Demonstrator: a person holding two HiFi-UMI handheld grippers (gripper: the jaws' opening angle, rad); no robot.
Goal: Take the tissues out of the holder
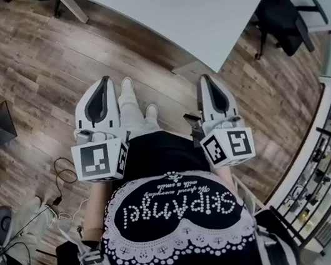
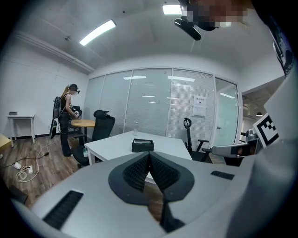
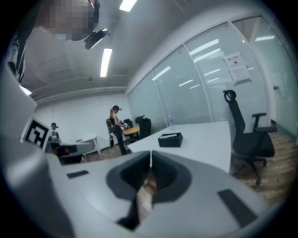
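Standing on table (image 2: 109, 148), holder (image 2: 142, 145) well beyond left tool (image 2: 149, 153)

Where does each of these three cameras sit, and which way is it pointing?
Head view: on the person's head, facing steeply down at the wooden floor; shows their black top, left gripper and right gripper.
Left gripper view: rides on that gripper, looking along its shut, empty jaws toward the white table.
Right gripper view: rides on the right gripper, same direction, jaws shut and empty.
Shared: both gripper views show the black tissue holder on the table.
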